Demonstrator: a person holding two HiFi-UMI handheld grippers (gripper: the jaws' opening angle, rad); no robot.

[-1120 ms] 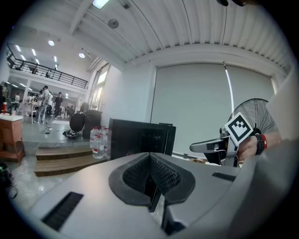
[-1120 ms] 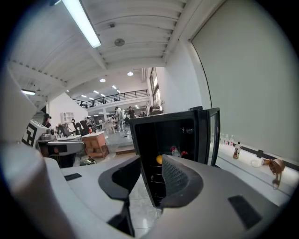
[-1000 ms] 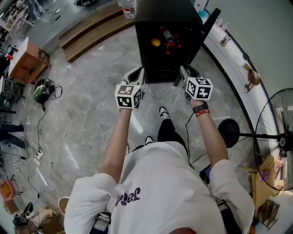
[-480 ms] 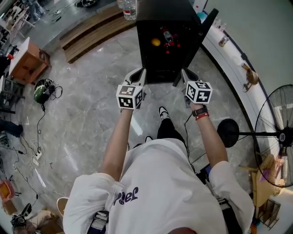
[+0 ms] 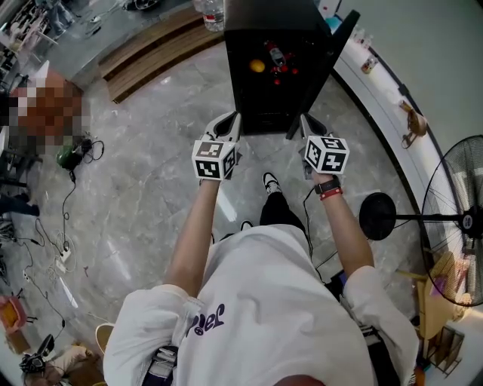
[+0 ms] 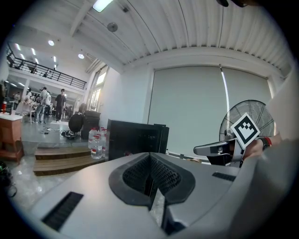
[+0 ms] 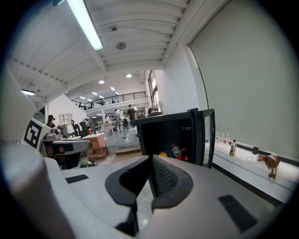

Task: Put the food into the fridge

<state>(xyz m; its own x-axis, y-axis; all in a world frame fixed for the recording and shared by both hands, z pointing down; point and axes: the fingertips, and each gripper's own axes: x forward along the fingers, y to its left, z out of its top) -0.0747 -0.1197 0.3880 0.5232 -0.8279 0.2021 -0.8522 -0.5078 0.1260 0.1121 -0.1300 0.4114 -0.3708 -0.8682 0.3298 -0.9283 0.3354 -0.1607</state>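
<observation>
A black mini fridge (image 5: 243,90) stands on the floor ahead of me, its door (image 5: 341,41) swung open to the right. Inside lie an orange (image 5: 257,66), a bottle (image 5: 276,56) and small red items (image 5: 287,72). The right gripper view shows the same orange (image 7: 162,153) and bottle (image 7: 175,150). My left gripper (image 5: 229,121) is held up before the fridge's lower left corner, shut and empty. My right gripper (image 5: 308,122) is level with it at the lower right corner. Its jaws are closing, the pads meet, and nothing is between them.
A standing fan (image 5: 453,226) is at my right. A white ledge (image 5: 389,94) with small items runs along the wall. Wooden steps (image 5: 151,45) and water bottles (image 5: 213,11) lie behind the fridge. Cables and a helmet (image 5: 72,148) are on the floor to the left.
Both grippers have stayed in front of the fridge with almost no movement. The right one has drifted slightly towards me.
</observation>
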